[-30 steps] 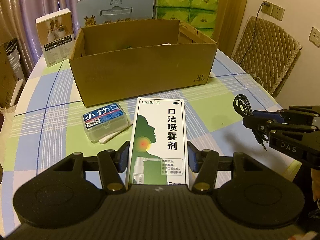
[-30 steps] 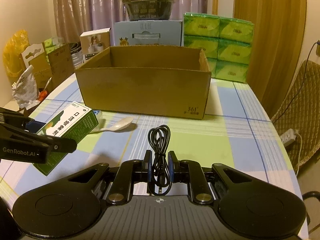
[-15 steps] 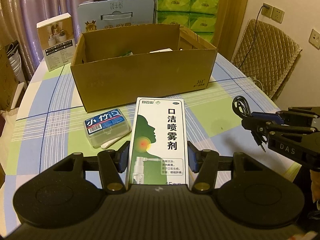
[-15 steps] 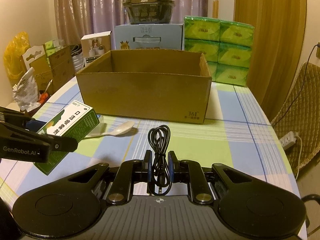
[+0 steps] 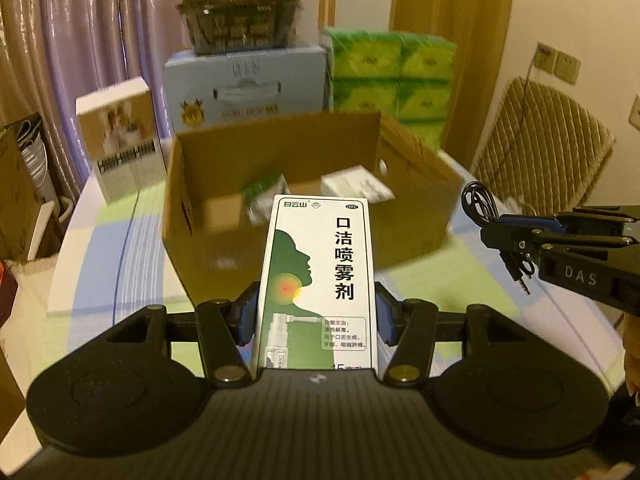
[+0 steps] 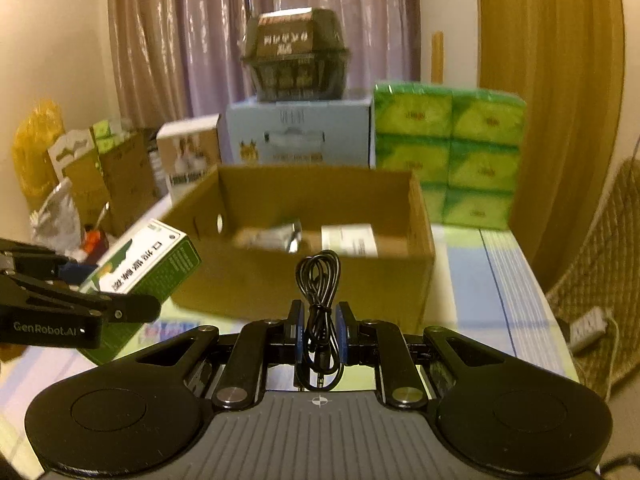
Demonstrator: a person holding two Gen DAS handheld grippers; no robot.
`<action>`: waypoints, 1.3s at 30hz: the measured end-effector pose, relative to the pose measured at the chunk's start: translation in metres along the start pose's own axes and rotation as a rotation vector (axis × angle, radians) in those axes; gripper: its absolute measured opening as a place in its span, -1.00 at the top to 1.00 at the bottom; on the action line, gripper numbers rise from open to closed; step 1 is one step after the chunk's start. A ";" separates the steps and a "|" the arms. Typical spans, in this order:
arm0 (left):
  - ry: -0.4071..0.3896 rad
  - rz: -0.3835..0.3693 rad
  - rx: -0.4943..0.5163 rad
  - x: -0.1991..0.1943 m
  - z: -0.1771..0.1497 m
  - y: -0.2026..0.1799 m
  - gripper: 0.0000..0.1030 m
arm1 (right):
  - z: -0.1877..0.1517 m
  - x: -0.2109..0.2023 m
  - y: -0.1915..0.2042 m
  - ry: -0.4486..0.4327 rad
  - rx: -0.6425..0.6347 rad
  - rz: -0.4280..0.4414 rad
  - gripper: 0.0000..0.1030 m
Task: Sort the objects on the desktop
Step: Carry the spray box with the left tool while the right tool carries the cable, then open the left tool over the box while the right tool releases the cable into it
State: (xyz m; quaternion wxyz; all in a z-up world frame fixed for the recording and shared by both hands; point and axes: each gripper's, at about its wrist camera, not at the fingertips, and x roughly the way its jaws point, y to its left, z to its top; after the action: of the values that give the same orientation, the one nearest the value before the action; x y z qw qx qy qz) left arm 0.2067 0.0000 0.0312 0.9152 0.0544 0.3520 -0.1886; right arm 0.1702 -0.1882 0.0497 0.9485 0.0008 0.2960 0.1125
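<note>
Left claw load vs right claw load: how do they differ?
The spray box is rigid, flat and green-white; the cable is a thin black coiled bundle. The box spreads the left claw wide; the right claw pinches narrow. Both are held near the cardboard box.

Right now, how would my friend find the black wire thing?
Find the big open brown cardboard box on the checked tablecloth. In front of it, the right gripper pinches a coiled black audio cable. It's the only thin, looped thing; the left gripper holds a flat green-and-white carton.
</note>
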 end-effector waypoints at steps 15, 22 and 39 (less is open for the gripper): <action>-0.027 0.042 -0.020 0.078 0.095 0.054 0.00 | 0.109 0.101 -0.011 -0.027 0.030 0.052 0.75; -0.019 0.032 -0.093 0.121 0.095 0.071 -0.11 | 0.107 0.135 -0.018 0.008 0.066 0.051 0.75; -0.079 0.055 -0.137 0.083 0.072 0.084 -0.25 | 0.103 0.156 -0.013 0.029 0.139 0.115 0.22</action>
State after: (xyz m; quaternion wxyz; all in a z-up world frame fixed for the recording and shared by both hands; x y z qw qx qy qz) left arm 0.3401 0.0359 0.0270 0.9348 -0.0064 0.3260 -0.1408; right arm 0.3553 -0.1606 0.0458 0.9337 0.0822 0.3163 0.1460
